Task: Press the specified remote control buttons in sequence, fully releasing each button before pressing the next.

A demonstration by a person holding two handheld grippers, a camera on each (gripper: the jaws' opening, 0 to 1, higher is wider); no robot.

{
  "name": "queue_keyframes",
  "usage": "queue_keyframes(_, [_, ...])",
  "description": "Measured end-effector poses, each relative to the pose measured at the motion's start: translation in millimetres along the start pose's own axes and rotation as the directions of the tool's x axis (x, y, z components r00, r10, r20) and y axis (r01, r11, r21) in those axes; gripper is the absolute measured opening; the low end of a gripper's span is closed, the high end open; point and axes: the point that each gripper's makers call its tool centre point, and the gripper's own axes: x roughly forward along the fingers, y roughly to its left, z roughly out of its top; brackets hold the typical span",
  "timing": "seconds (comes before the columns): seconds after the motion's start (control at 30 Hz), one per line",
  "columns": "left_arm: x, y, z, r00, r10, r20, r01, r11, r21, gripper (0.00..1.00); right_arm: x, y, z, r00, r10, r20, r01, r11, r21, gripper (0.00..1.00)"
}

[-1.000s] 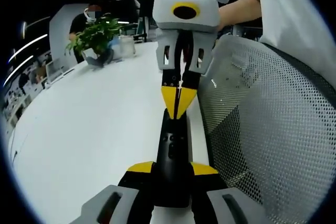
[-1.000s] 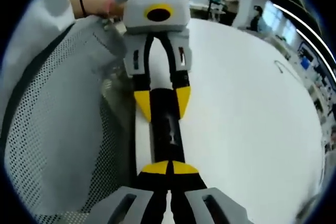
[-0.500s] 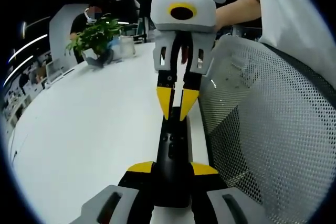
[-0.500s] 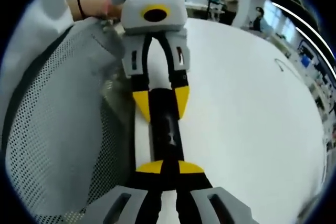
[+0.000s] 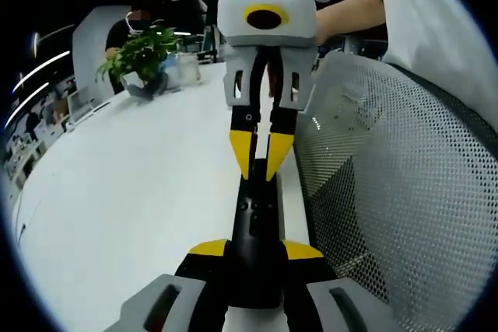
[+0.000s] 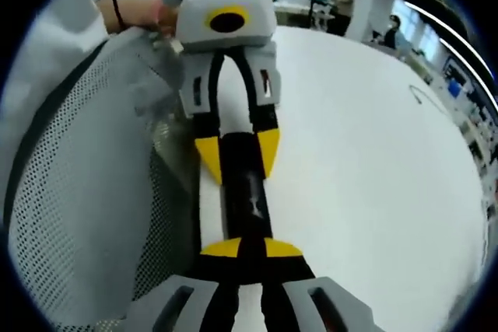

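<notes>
Two tools are seen facing each other along one black remote control, above a wide white tabletop [image 5: 132, 192] that takes up most of both views. Beside the tabletop's edge a grey mesh chair back [image 5: 389, 192] is seen, on the right in the left gripper view and on the left in the right gripper view. A potted green plant [image 5: 144, 52] stands at the far end of the tabletop in the left gripper view.

The left tool [image 6: 233, 153] is seen from in front in the right gripper view: its grey body is raised and tilted down toward the tabletop, with a person's hand [image 6: 144, 13] behind it. Its yellow-tipped jaws are spread to either side of the far end of the remote control [image 6: 245, 200] and are closed on it. In the left gripper view the same jaws rise from the bottom edge and clamp the near end of the remote.

The right tool [image 5: 261, 159] is seen from in front in the left gripper view, its body held high and pointed downward. Its yellow jaw tips are slightly parted, with a narrow gap between them, just above the far end of the remote; whether they touch it cannot be told.
</notes>
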Motion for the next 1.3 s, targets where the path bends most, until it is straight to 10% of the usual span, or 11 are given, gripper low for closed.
queue_keyframes(0.17, [-0.2, 0.0, 0.1, 1.0, 0.0, 0.004, 0.0, 1.0, -0.004, 0.24, 2.1, 3.8, 3.7, 1.0, -0.006, 0.028, 0.008, 0.997, -0.075, 0.07])
queue_keyframes(0.63, [-0.5, -0.4, 0.1, 1.0, -0.005, 0.005, 0.005, 1.0, -0.001, 0.25, 6.0, 3.7, 5.2, 0.989, 0.057, -0.139, -0.075, 0.99, -0.123, 0.06])
queue_keyframes(1.07, [-0.9, -1.0, 0.1, 1.0, -0.004, 0.005, 0.004, 1.0, 0.002, 0.25, 6.2, 7.9, 8.2, 0.999, 0.037, -0.021, -0.041, 0.968, -0.248, 0.05])
queue_keyframes(1.3, [-1.3, -1.4, 0.1, 1.0, -0.004, 0.005, 0.004, 1.0, 0.002, 0.25, 8.7, 6.6, 9.4, 0.994, 0.059, -0.097, -0.073, 0.986, -0.147, 0.04])
